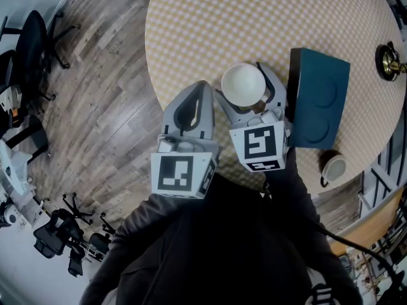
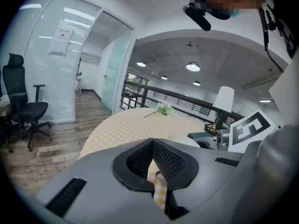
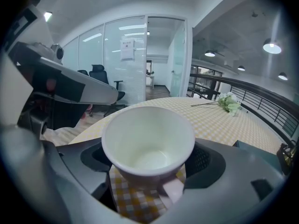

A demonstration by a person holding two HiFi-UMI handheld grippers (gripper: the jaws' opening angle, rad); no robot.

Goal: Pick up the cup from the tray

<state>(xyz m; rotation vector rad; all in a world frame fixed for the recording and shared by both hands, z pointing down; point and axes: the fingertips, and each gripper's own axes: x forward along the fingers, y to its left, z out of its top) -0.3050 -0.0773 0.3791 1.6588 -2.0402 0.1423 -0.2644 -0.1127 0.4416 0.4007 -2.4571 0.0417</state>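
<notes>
Tabletop flowers point(image 3: 229, 101), unseen overhead, lie beyond right hand-held gripper's point(image 3: 147, 185) cup point(image 3: 148, 141)

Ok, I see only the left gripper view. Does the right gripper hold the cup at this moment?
Observer: Yes. The right gripper has its jaws shut on the white cup.
Operator: Is something inside it?
Observer: No, the right gripper view shows it empty.
Operator: And where is the tray?
Observer: In the head view the dark tray lies on the table beside the cup, and both its round recesses are bare.
</notes>
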